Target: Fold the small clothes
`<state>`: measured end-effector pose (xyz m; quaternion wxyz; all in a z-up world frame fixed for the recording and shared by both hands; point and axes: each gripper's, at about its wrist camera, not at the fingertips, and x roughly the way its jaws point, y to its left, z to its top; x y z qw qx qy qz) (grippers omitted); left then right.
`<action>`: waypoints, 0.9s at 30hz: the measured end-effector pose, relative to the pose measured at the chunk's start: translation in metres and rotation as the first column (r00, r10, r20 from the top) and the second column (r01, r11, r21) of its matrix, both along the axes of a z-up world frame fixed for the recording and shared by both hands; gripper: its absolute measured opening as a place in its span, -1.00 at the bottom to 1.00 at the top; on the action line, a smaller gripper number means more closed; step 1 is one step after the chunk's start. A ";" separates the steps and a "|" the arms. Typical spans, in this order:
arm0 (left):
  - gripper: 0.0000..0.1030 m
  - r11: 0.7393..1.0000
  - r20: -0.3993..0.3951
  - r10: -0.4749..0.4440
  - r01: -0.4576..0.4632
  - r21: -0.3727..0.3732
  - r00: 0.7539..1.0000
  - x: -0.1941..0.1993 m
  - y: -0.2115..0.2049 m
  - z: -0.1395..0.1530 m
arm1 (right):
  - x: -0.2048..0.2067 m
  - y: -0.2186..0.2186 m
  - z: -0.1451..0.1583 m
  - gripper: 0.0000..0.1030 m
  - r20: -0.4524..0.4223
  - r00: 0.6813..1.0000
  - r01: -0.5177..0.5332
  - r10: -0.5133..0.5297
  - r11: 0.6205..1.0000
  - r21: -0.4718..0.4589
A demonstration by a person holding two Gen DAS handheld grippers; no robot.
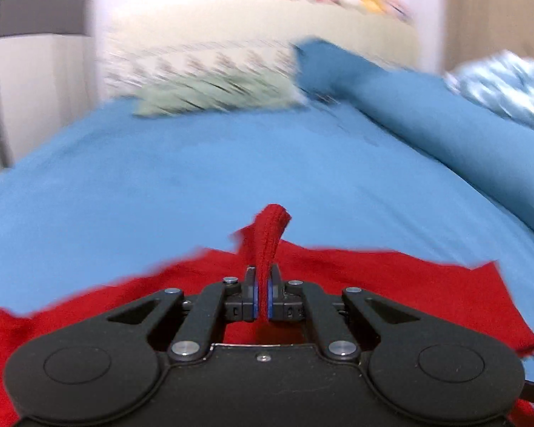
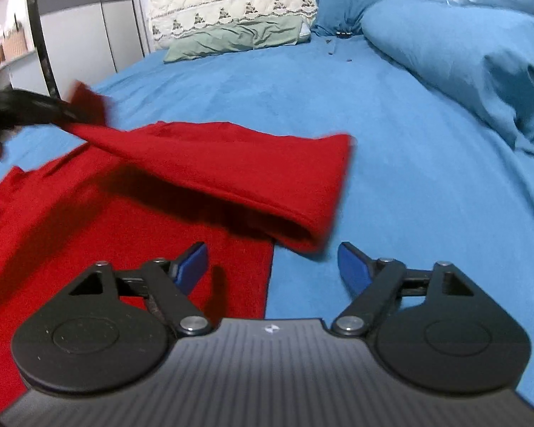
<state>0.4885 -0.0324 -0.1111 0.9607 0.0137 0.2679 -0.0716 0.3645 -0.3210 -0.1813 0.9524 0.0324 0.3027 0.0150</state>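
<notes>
A small red garment (image 2: 117, 220) lies on the blue bed sheet (image 2: 338, 106). My left gripper (image 1: 262, 284) is shut on a knit edge of the red garment (image 1: 267, 235) and holds it lifted above the rest of the cloth. In the right wrist view the left gripper (image 2: 64, 112) shows at the left, blurred, pulling a red flap (image 2: 231, 174) up and across so it hangs over the flat part. My right gripper (image 2: 272, 267) is open and empty, just in front of the garment's right edge and low over the sheet.
A green pillow (image 2: 235, 39) and a cream lace-trimmed pillow (image 2: 231, 3) lie at the head of the bed. A blue duvet (image 2: 462, 57) is heaped along the right. A grey and white wardrobe (image 2: 85, 17) stands at the left.
</notes>
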 end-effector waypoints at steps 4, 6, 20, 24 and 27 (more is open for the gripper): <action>-0.91 0.995 -0.009 0.087 -0.087 -0.055 0.996 -0.008 0.058 -0.013 | 0.010 0.009 -0.004 0.86 -0.019 1.000 -0.005 0.005 1.000 -0.018; -0.91 0.988 -0.042 0.122 -0.126 -0.089 0.992 -0.011 0.078 -0.026 | 0.016 0.016 -0.006 0.86 -0.032 0.999 -0.009 0.007 0.999 -0.047; -0.88 0.950 -0.062 0.191 -0.201 -0.239 0.980 -0.039 0.130 -0.048 | 0.049 0.028 -0.014 0.83 -0.045 0.991 0.115 -0.128 0.966 -0.231; -0.76 0.945 -0.111 0.197 -0.219 -0.245 0.974 -0.052 0.146 -0.062 | 0.039 0.017 -0.019 0.83 -0.062 0.990 0.109 -0.125 0.971 -0.212; -0.76 0.932 -0.146 0.222 -0.254 -0.258 0.964 -0.062 0.161 -0.068 | 0.036 0.012 -0.016 0.83 -0.076 0.990 0.101 -0.118 0.975 -0.199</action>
